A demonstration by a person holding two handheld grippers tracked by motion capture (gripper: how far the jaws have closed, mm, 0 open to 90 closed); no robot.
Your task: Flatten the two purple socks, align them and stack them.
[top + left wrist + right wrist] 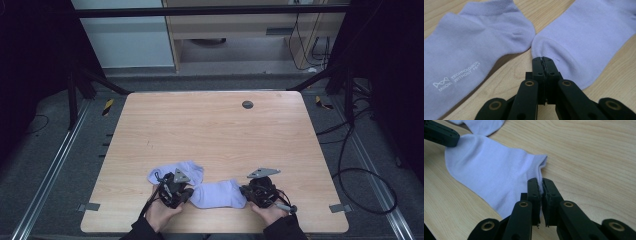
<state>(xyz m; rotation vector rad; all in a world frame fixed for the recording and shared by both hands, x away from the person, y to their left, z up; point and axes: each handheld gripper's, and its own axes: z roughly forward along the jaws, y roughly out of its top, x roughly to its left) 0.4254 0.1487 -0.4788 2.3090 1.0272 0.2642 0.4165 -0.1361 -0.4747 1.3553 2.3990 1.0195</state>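
Both tools grip one sock (218, 194): the left tool (543, 59) pinches its toe, the right tool (540, 185) its cuff. The sock lies on the table (215, 130) between them. Lift both ends together and keep it flat. A second sock (471, 47) lies just beside the left tool, cut off at the edge. How much cloth each tool holds is hard to see.

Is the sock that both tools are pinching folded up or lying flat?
Lying flat. The held sock stretches out on the table between the left tool and the right tool, with no fold in it.
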